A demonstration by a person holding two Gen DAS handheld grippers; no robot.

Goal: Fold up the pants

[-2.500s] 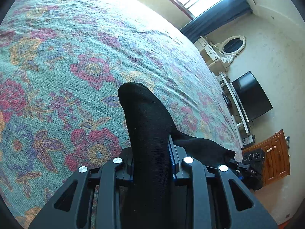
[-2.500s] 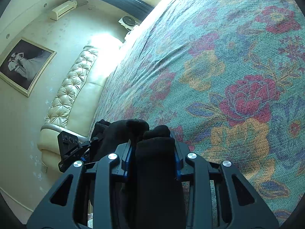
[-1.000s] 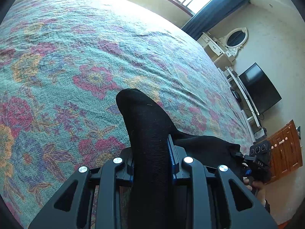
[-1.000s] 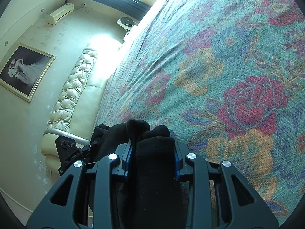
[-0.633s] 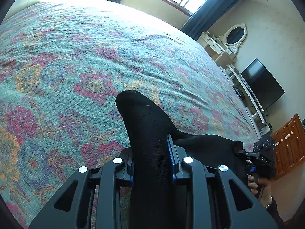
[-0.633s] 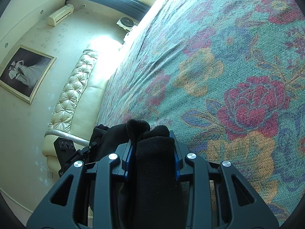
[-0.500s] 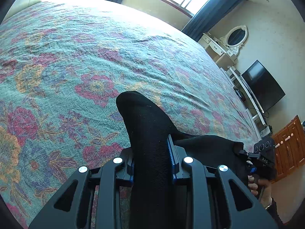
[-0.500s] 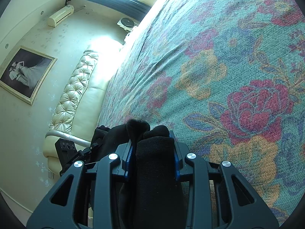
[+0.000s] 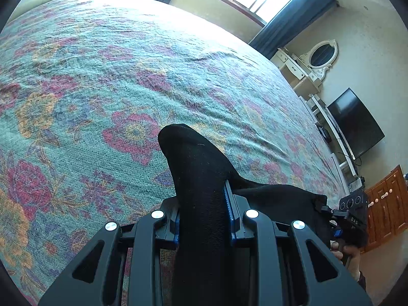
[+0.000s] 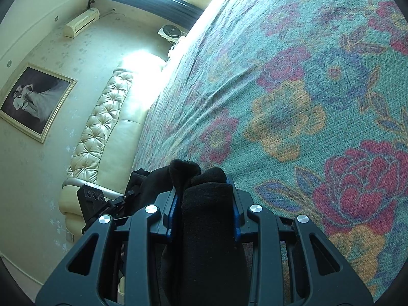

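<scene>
Above the bed (image 9: pixel 107 81), spread with a teal bedspread (image 10: pixel 318 81) of red and yellow flowers:

- Left tool (image 9: pixel 204 219): black frame, blue pads. Jaws closed on a thick roll of the black pants (image 9: pixel 201 178). The cloth stands up between the fingers, its rounded end rising toward 12 o'clock over the floral cover.
- Black pants, continued: from the left tool the fabric runs out toward 3 o'clock as a dark band to the right tool (image 9: pixel 354 219), which shows at 4 o'clock in the left wrist view, with part of the person's hand (image 9: pixel 349 255) under it.
- Right tool (image 10: pixel 204 211): same make. Jaws closed on a bunched fold of the pants (image 10: pixel 206 219); a second lump of cloth pokes up just to the 11 o'clock side of it.
- Left tool, seen in the right wrist view (image 10: pixel 97 204): at 9 o'clock, at the far end of the dark fabric.
- Room, left wrist view: window with dark curtains (image 9: pixel 288 17) at 1 o'clock; oval mirror (image 9: pixel 322 54) and dark television (image 9: pixel 357 125) at 2 to 3 o'clock; wooden cabinet (image 9: pixel 387 214) at 4 o'clock.
- Room, right wrist view: tufted cream headboard (image 10: pixel 102 127) at 9 o'clock; framed picture (image 10: pixel 33 99) at 10 o'clock; wall air conditioner (image 10: pixel 81 23) at 11 o'clock.
</scene>
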